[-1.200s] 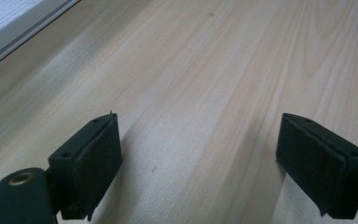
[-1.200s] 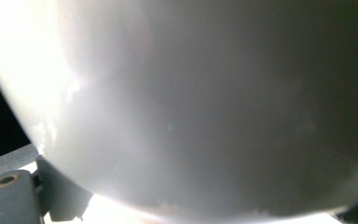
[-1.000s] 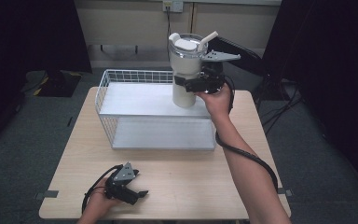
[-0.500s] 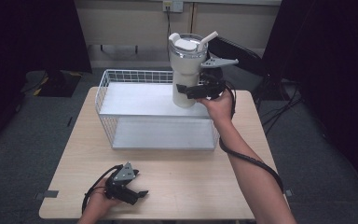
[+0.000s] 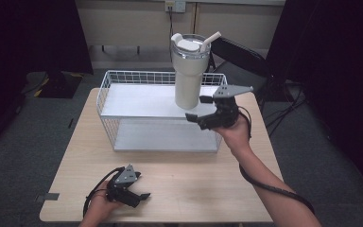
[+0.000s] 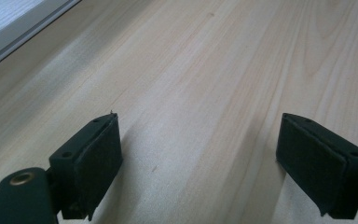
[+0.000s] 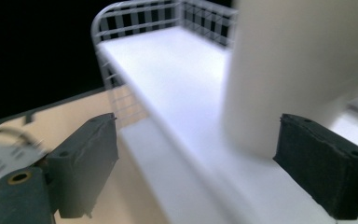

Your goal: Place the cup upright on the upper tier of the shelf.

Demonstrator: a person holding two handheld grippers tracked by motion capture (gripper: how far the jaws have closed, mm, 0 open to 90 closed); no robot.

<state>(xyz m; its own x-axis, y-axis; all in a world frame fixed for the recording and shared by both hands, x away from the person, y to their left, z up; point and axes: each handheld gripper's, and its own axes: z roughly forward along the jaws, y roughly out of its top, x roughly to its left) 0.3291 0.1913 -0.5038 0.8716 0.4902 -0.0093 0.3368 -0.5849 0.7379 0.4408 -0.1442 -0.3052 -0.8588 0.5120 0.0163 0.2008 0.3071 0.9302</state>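
High view: pale wooden bench [image 5: 184,189], its far half taken by a white wire basket rack with a flat white top shelf [image 5: 137,101] and a lower shelf beneath. On the top shelf, toward its right end, stands a tall cream insulated tumbler with a clear lid and a straw [image 5: 189,71], upright, long axis vertical, base narrower than the body.

Right hand-held gripper [image 5: 203,109] hangs just in front of and right of the tumbler's base, jaws apart and empty, not touching the cup. The tumbler lies ahead and slightly left of it. Right gripper view agrees: black pads [image 7: 86,163] spread wide, the tumbler's blurred wall [image 7: 298,70] beyond the right pad, shelf surface [image 7: 182,93] between.

Left hand-held gripper [image 5: 139,196] rests low near the bench's front-left, jaws apart, nothing between them; well apart from the rack. The right hand is far nearer the tumbler.

Room, as I judge it: open air above the shelf's front and right edges, so pulling straight back clears easily. Wire rim behind and left hems the cup; a tall cup could tip if brushed.
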